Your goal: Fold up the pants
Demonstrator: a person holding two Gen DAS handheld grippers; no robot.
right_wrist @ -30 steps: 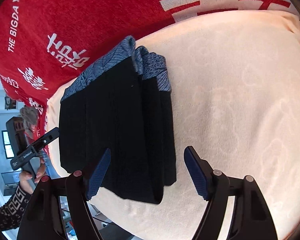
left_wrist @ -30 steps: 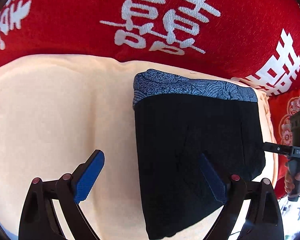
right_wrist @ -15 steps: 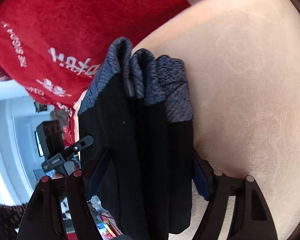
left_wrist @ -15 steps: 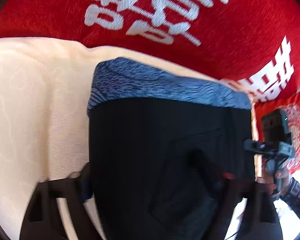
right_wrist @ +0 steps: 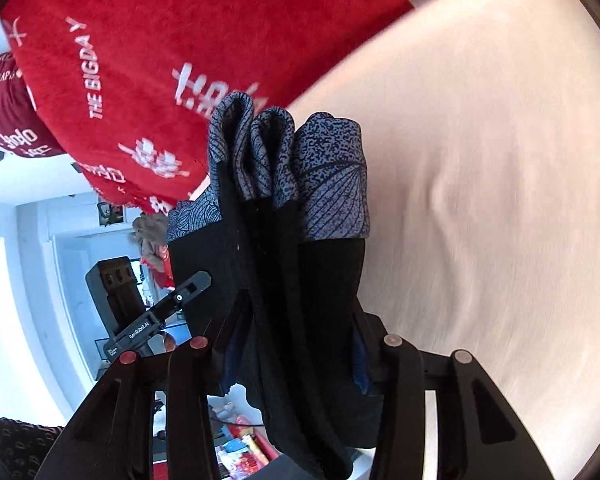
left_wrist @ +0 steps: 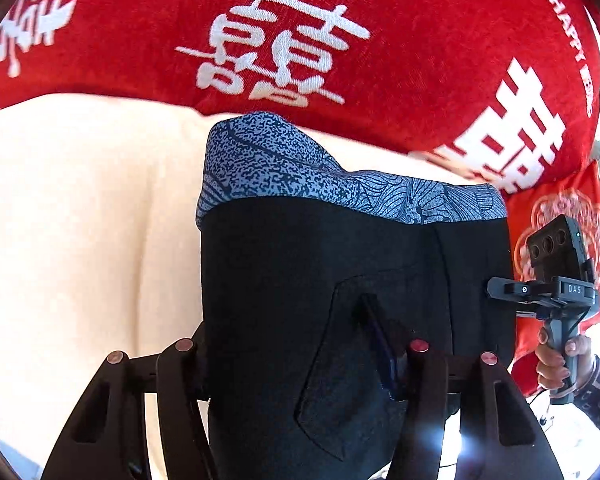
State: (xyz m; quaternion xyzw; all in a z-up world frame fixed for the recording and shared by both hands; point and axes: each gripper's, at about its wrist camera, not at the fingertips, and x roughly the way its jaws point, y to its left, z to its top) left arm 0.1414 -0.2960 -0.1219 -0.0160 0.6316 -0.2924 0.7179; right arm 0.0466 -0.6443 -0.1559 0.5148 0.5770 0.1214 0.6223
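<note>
Black pants (left_wrist: 300, 280), folded with a blue patterned waistband, hang over a cream sheet (left_wrist: 80, 220). Left gripper (left_wrist: 296, 352) and right gripper (right_wrist: 296, 344) each have their fingers clamped on the pants' near end, red blanket (left_wrist: 380, 40) behind.

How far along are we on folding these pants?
Mostly done: the pants are a compact stack, blue waistband layers doubled over. In hand: both the left hand-held gripper and right hand-held gripper clamp the bundle. Left: set it on the cream sheet and release.
</note>
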